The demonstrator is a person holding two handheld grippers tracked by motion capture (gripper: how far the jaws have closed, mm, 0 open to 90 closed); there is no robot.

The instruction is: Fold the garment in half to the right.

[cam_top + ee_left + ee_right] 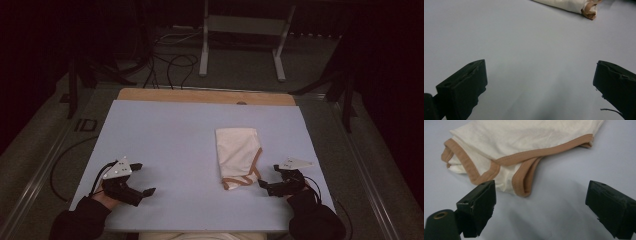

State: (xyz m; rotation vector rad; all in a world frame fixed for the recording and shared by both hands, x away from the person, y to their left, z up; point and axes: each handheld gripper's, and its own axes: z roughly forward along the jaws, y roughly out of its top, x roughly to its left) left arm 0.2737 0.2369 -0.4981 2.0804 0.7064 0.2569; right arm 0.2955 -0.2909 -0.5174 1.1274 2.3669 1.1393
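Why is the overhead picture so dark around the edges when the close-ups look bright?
High view: light falls on the pale blue table, leaving the floor dim. Right gripper view: the cream folded garment with tan trim is sharp and evenly lit. Left gripper view: the black fingers are blurred.

In the right gripper view, the right gripper [540, 205] hung low over the pale blue bench [564, 202] with its two black fingers [477, 205] spread wide apart and nothing between them. Just beyond them lay a folded cream garment [524, 142] edged with a tan band [524, 173]. The banded edges curved toward the camera, and the nearest fold sat close to the left-hand finger, slightly past its tip. The other finger stood over bare bench, well apart from the cloth.
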